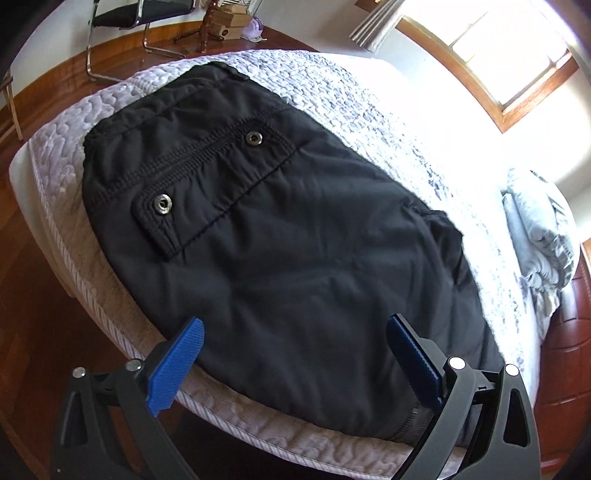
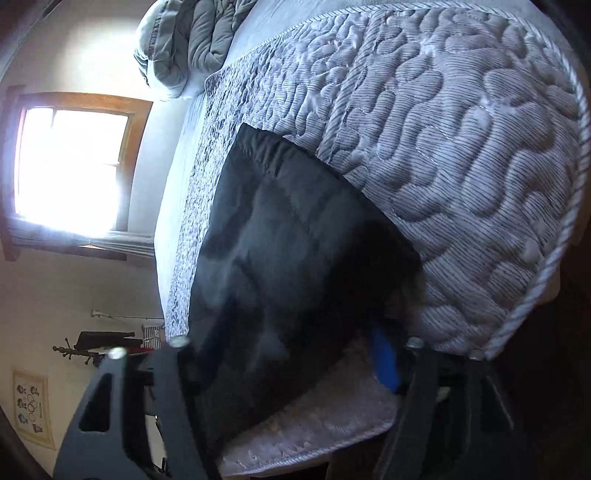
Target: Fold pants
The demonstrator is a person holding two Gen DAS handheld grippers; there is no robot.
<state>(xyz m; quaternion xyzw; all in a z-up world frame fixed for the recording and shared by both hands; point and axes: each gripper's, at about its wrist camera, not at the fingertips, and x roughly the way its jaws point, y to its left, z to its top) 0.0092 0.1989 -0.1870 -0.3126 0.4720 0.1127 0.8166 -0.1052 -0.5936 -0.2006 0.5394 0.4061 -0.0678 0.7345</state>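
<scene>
Black pants (image 1: pixel 280 236) lie folded on the quilted mattress (image 1: pixel 332 88), with a pocket flap and two metal snaps facing up. My left gripper (image 1: pixel 295 354) is open, its blue pads (image 1: pixel 177 365) spread over the near edge of the pants, holding nothing. In the right wrist view the black pants (image 2: pixel 288 258) fill the middle, lying on the mattress (image 2: pixel 461 147). My right gripper (image 2: pixel 295 369) stands wide apart around the pants' near edge. One blue pad (image 2: pixel 384 362) shows at the right; the left pad is hidden behind the cloth.
A folded grey duvet (image 1: pixel 543 229) lies at the head of the bed. A bright window (image 1: pixel 509 48) is on the far wall. A metal-framed chair (image 1: pixel 140 22) and boxes stand on the wooden floor (image 1: pixel 44 332) beyond the bed.
</scene>
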